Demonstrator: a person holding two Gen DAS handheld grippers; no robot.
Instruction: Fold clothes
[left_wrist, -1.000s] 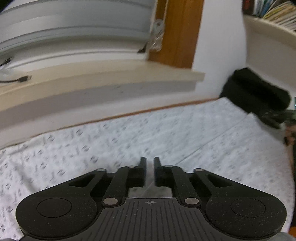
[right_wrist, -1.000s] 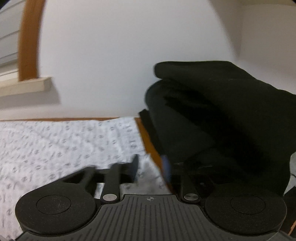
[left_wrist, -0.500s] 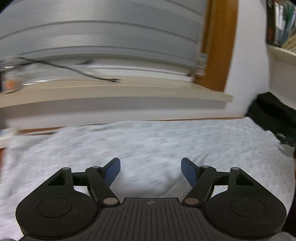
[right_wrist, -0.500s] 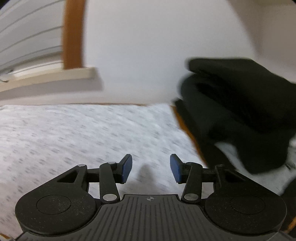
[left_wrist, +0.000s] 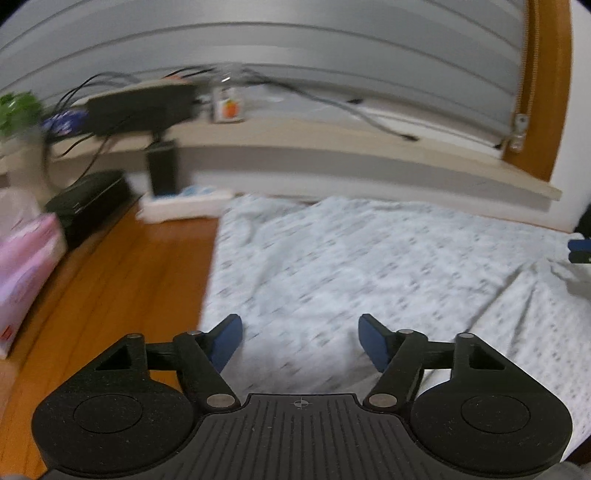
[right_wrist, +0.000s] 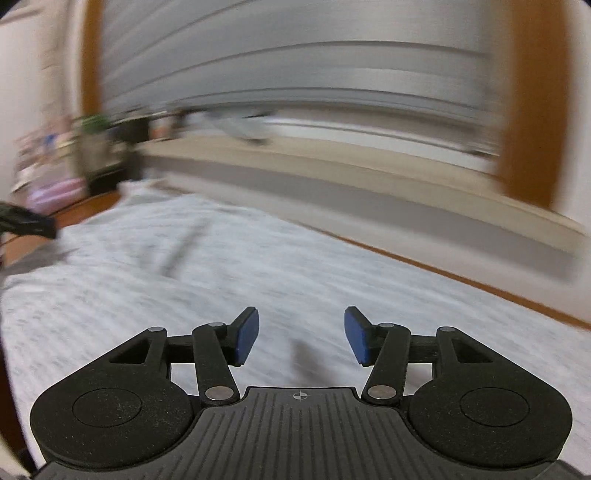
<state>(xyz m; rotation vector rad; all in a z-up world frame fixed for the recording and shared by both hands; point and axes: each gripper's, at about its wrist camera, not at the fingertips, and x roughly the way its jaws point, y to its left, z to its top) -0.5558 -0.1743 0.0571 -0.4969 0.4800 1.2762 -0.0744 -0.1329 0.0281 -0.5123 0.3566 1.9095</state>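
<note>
Motion blur smears both views, the right wrist's worst, so the clutter far left on the window ledge (left_wrist: 332, 144) reads only as dark boxes and cables. The left wrist view alone shows bare wooden floor (left_wrist: 122, 280) and a pink box (left_wrist: 26, 266), cut off by the frame. The left tongs (left_wrist: 301, 341) gape wide, holding nothing, over the white patterned cloth (left_wrist: 369, 266) spread flat. The right tongs (right_wrist: 301, 334) are likewise wide and empty above that cloth (right_wrist: 258, 266).
</note>
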